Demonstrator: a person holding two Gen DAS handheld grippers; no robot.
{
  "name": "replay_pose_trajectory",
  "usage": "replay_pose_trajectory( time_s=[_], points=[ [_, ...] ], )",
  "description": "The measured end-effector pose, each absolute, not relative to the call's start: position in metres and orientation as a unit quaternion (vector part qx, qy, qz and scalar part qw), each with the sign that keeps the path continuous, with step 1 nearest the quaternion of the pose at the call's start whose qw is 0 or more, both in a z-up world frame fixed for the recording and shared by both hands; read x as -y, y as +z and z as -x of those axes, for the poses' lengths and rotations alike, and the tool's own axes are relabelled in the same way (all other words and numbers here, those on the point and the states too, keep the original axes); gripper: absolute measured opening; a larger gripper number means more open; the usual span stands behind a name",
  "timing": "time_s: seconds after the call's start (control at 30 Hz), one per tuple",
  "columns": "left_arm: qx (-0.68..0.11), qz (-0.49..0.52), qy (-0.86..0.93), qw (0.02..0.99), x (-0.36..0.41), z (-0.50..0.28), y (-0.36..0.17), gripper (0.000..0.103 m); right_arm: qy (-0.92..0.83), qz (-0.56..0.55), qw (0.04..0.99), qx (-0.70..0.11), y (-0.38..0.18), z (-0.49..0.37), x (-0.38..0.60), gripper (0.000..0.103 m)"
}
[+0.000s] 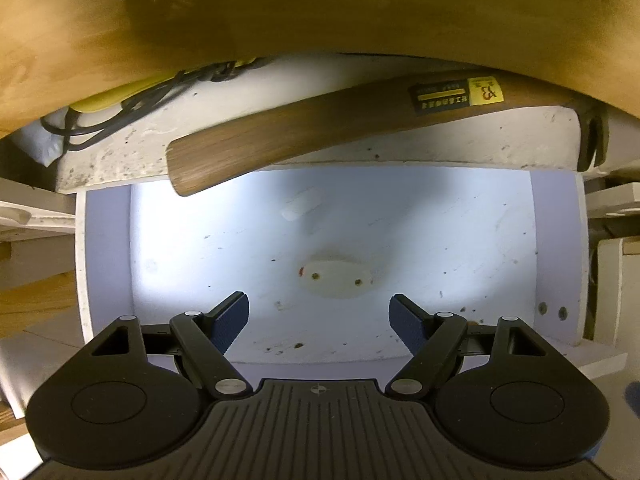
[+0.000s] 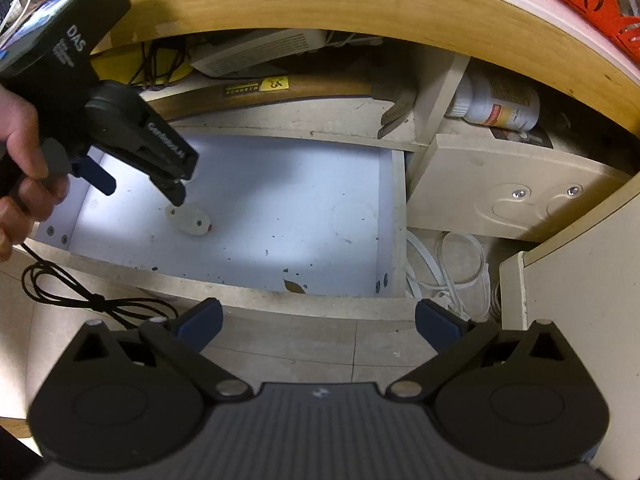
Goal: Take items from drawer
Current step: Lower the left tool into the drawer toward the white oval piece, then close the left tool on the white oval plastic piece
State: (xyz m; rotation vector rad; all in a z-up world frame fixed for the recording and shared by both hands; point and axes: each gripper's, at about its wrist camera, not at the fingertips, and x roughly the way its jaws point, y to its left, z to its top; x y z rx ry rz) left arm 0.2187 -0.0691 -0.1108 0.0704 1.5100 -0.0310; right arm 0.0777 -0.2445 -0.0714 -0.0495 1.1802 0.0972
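A small white oval piece (image 1: 338, 278) with two holes and a red mark lies on the floor of the open white drawer (image 1: 440, 232). My left gripper (image 1: 320, 310) points straight down, just above and slightly short of the piece, open with nothing between its fingers. In the right wrist view a hand holds that left gripper (image 2: 140, 190) over the same oval piece (image 2: 190, 222) in the drawer (image 2: 312, 208). My right gripper (image 2: 318, 320) hangs open and empty in front of the drawer's front edge. A wooden-handled hammer (image 1: 320, 128) (image 2: 304, 88) lies on the ledge behind the drawer.
A wooden top (image 2: 360, 12) overhangs the drawer. Black cables (image 1: 120, 116) and yellow items lie beside the hammer's handle. A white bottle (image 2: 496, 104) sits in the right compartment, above a white cord (image 2: 444, 276). A black cable (image 2: 80, 300) trails at the left. A dry leaf (image 2: 294, 286) lies in the drawer.
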Motion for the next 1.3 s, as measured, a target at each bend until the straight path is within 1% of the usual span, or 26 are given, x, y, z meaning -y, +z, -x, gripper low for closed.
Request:
replay_pose_trajectory(
  time_s=[0.33, 0.9, 1.3],
  points=[
    [-0.684, -0.029, -0.014, 0.729, 0.070, -0.219, -0.119, 0.078, 0.045, 0.021, 0.828, -0.559, -0.072, -0.077, 0.246, 0.103],
    [-0.671, -0.041, -0.008, 0.741, 0.079, -0.216, -0.170, 0.078, 0.058, 0.012, 0.826, -0.561, -0.070, -0.079, 0.242, 0.103],
    [-0.671, -0.021, 0.004, 0.741, 0.074, -0.220, -0.195, 0.078, 0.073, 0.007, 0.824, -0.561, -0.069, -0.079, 0.239, 0.103]
  ],
)
